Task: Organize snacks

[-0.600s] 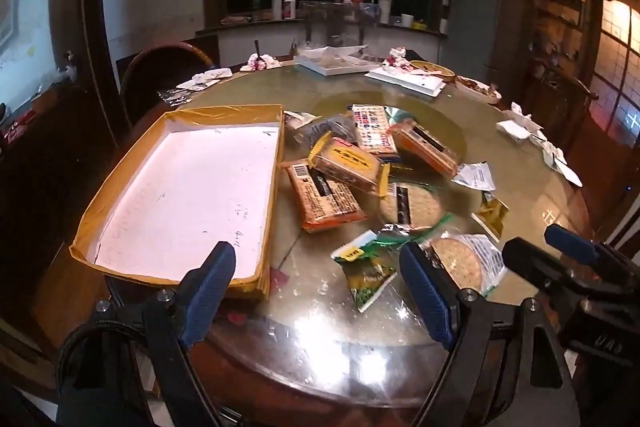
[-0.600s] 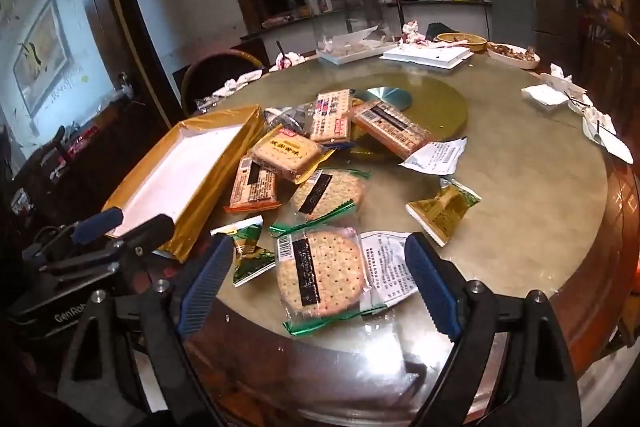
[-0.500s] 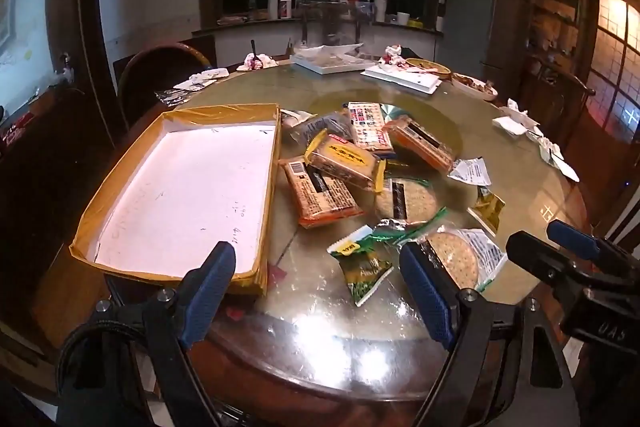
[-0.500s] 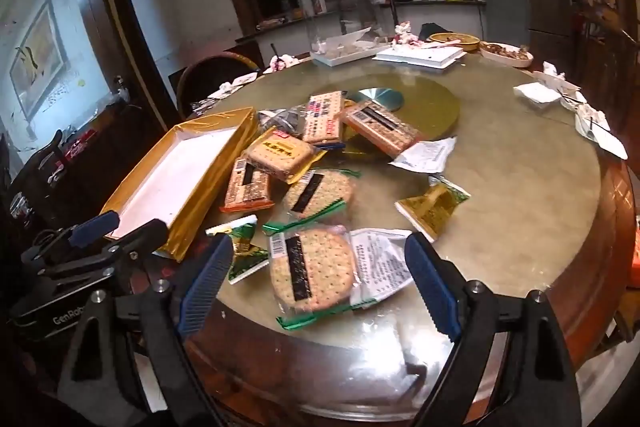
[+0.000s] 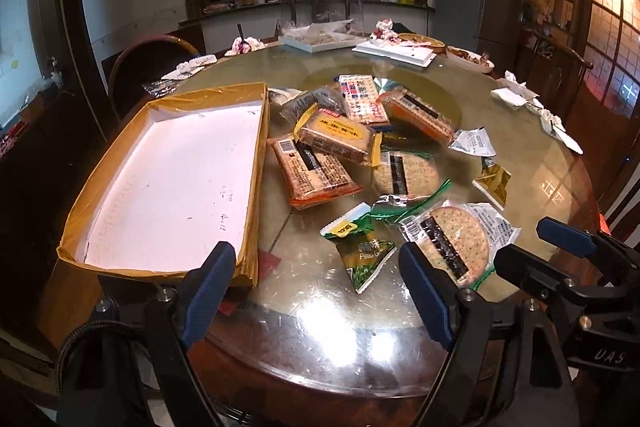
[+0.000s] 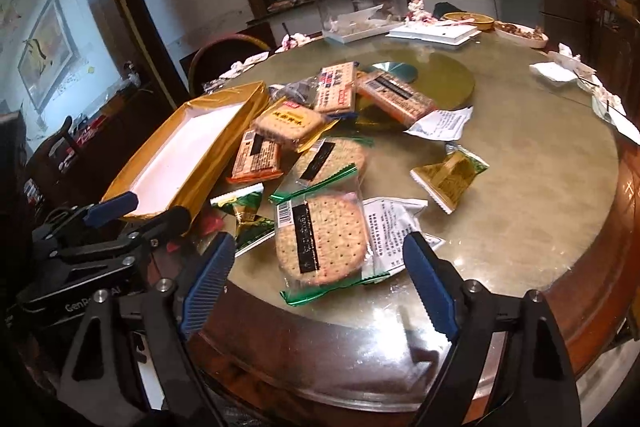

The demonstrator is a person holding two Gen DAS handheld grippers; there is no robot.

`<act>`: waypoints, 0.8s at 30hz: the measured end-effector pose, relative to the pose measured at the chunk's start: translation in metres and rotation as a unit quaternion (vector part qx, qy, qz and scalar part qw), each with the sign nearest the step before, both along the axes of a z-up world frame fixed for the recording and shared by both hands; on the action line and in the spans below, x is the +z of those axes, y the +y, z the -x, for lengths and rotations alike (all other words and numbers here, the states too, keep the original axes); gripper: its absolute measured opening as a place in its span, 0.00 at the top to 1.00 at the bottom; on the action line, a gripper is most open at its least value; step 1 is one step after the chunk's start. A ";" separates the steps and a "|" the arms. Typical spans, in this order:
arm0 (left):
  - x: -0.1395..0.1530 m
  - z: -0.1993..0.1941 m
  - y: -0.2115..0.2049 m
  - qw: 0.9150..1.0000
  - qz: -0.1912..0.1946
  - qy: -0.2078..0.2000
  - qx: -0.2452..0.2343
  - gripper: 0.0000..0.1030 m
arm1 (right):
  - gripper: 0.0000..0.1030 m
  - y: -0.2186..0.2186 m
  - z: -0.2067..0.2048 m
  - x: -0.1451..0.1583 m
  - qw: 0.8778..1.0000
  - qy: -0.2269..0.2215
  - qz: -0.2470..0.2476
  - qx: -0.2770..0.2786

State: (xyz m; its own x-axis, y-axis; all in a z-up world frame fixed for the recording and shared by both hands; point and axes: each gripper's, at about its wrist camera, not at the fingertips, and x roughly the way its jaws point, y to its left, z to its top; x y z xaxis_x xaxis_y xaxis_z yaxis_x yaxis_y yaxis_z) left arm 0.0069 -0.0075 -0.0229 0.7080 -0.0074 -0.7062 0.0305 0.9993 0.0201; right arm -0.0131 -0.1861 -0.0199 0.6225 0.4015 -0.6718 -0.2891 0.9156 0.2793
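Round cracker pack (image 6: 320, 239) lies on counter (image 6: 520, 155) dead ahead of right gripper (image 6: 318, 287), long axis running away from it. Right gripper nearer than left gripper (image 5: 318, 291); both w/ jaws wide apart, nothing held. Tray (image 5: 172, 183) off to left.

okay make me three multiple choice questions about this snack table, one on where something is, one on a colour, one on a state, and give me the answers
1. Where is the tray relative to the snack pile?
A. left
B. right
C. on top

2. What colour is the peas packet?
A. red
B. green
C. purple

3. What is inside the tray?
A. crackers
B. one packet
C. nothing

Answers:
1 A, in the left wrist view it lies left of the orange-wrapped cracker pack.
2 B, its wrapper is green with a yellow label.
3 C, its white floor is bare; the snacks lie on the table.
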 end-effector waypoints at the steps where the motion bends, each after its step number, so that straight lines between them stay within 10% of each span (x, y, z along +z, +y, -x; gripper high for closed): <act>1: -0.001 0.000 0.000 1.000 0.000 0.000 0.001 0.19 | 0.18 0.002 -0.001 -0.002 1.000 -0.005 -0.002 0.004; 24: -0.004 -0.007 0.006 1.000 -0.022 -0.010 0.020 0.19 | 0.20 0.021 -0.021 -0.014 0.999 -0.010 0.016 0.027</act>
